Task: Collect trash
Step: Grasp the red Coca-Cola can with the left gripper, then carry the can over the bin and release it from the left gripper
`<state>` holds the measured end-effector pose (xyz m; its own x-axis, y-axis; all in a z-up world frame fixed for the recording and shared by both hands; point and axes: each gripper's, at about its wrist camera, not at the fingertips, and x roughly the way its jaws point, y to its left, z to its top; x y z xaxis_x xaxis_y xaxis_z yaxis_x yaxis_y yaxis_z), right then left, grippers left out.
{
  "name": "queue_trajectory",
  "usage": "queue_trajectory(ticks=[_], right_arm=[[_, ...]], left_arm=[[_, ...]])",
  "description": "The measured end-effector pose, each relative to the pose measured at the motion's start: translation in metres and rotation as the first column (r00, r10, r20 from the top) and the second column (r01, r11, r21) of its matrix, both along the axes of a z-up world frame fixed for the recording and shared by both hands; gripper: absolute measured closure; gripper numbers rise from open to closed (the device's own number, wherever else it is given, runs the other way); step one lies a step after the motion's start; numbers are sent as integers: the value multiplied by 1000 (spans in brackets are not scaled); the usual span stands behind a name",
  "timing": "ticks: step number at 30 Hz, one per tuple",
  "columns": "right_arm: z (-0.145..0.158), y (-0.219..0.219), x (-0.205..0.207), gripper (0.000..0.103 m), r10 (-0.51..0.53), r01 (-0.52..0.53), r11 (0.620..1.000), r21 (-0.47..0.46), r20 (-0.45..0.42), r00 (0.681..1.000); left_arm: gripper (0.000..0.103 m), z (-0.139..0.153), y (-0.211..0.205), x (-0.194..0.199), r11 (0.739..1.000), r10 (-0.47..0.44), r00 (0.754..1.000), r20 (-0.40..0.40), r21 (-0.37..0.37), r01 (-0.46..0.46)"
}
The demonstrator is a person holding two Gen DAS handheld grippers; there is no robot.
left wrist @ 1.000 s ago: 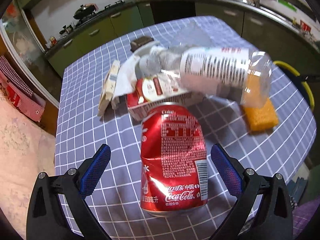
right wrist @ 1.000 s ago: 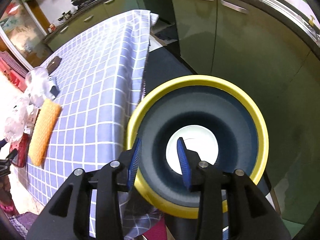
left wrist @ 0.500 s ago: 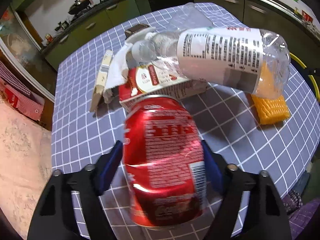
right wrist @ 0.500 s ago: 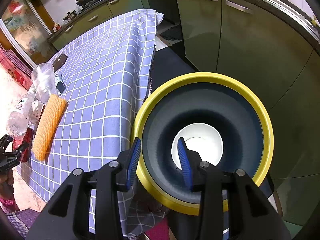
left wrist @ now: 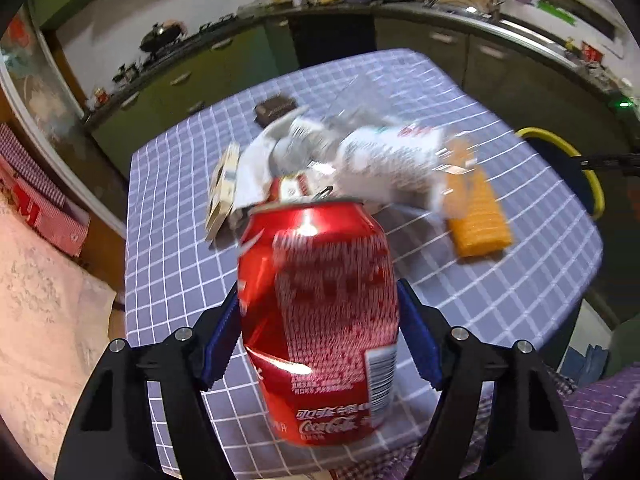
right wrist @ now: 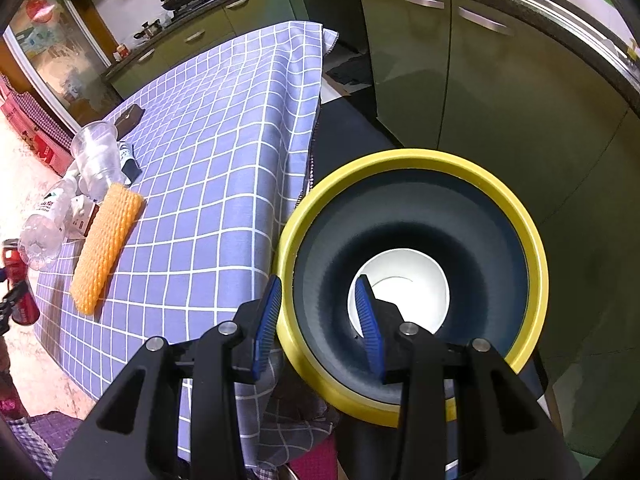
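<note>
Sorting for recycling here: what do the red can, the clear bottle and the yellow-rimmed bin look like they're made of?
Red can: thin metal, likely aluminium; glossy printed skin with glare, a dent and a pull tab. Clear bottle: thin transparent plastic, crumpled, with a paper or film label. Bin: looks like moulded plastic, smooth yellow rim and matte dark inside; it could be something else.

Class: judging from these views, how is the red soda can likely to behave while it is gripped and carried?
The red soda can is already dented, so it probably crumples further under squeeze. Its tab looks opened, so it is likely light. Its glossy curved wall may slip between the left hand-held gripper pads.
</note>
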<state>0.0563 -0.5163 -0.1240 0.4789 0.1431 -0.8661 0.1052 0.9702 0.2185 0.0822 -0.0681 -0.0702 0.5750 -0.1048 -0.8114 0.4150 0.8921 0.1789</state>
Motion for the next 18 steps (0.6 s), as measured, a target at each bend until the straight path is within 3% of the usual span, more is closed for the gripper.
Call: queue_trajectory(ticks=[8,18], right_arm=[[5,-7,-11,67,0,0,1000,15,32,1000],[7,-21,-27,67,-10,7,999,36,63,998]], left_arm=[[33,35,-45,-23,992,-117,991,60,-47,120],[33,52,-91,-26,978,-190,978,91,-69,196]])
